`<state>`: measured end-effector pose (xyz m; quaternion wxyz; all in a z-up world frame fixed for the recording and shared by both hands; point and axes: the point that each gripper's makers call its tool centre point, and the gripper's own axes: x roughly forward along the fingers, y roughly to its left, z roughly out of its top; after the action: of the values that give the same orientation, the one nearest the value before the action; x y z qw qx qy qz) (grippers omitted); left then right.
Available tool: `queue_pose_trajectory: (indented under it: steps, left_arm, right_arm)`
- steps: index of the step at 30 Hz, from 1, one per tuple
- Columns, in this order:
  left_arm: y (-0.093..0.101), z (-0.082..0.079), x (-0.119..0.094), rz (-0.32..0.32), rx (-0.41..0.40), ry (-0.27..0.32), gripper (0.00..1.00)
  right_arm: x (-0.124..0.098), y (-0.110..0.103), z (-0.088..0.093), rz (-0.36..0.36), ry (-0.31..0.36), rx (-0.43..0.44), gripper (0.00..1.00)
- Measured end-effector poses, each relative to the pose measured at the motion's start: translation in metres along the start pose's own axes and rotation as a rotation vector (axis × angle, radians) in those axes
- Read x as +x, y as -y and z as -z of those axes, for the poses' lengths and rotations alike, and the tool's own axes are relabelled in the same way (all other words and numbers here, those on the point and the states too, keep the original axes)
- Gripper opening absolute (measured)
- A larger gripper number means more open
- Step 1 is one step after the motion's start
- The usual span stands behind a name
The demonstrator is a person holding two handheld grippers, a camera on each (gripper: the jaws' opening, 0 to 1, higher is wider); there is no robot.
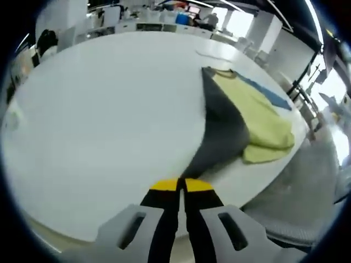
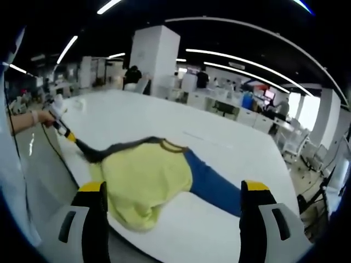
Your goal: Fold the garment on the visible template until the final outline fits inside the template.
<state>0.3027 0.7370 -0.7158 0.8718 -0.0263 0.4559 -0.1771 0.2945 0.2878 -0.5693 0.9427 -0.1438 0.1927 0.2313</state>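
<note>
Two grippers are in my hands. My left gripper (image 1: 181, 185) has its fingers (image 1: 163, 186) pressed together, pinching the end of the dark grey sleeve (image 1: 222, 131) and pulling it taut toward the near edge of the white desk (image 1: 98, 120). My right gripper (image 2: 171, 192) hovers with fingers spread, gripping nothing. Between them the garment (image 2: 145, 178) lies near the desk's edge: yellow body, blue sleeve (image 2: 211, 183) stretched the other way. I see my hand (image 2: 46, 118) at the far gripper.

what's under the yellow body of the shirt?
White table all around the garment; blue sleeve and grey sleeve stick out. Whatever lies beneath the yellow part, template included, is covered.
</note>
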Motion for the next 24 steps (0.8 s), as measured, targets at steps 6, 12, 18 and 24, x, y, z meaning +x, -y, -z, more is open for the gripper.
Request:
queue_pose_trajectory:
  steps: [6,12,18,24]
  left_arm:
    - [-0.011,-0.006,-0.009,-0.013,0.018,-0.022,0.00]
    - [-0.030,-0.008,-0.019,-0.047,0.027,-0.028,0.00]
    - [-0.044,-0.013,-0.027,-0.074,0.030,-0.028,0.00]
    - [-0.058,-0.021,-0.027,-0.063,0.034,-0.047,0.00]
  right_arm:
    - [-0.001,0.000,0.001,0.003,-0.001,0.001,1.00]
    - [-0.003,0.002,0.001,0.008,0.000,0.002,1.00]
    - [-0.001,-0.001,0.001,0.001,-0.005,0.001,1.00]
    - [0.001,-0.002,-0.005,-0.003,-0.001,-0.012,1.00]
